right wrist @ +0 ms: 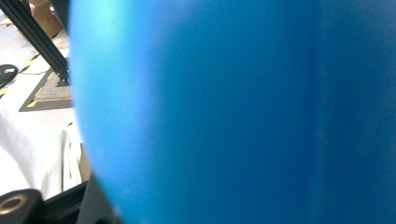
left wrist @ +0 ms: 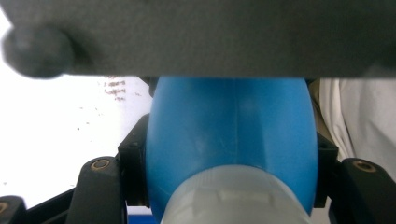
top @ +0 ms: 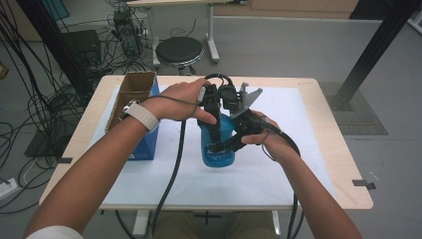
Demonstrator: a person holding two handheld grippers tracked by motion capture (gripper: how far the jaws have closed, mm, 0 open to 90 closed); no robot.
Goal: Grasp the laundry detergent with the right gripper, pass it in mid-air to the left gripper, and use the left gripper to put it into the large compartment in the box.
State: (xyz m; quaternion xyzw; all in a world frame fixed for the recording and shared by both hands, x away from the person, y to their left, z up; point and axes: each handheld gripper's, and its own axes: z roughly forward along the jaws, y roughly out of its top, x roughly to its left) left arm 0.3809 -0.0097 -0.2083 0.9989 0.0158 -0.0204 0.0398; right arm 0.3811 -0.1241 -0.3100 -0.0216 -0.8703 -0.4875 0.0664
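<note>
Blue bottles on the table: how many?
1. The blue bottle stands upright at mid-table on the white sheet, between both grippers, right of the open cardboard box. The box's inside is partly hidden, so more could sit there.

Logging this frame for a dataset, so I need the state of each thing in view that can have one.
Blue bottle: upright on the table, held between both grippers.
Left gripper: shut on the blue bottle.
Right gripper: against the bottle; jaw state unclear.
Cardboard box: open at the top.
</note>
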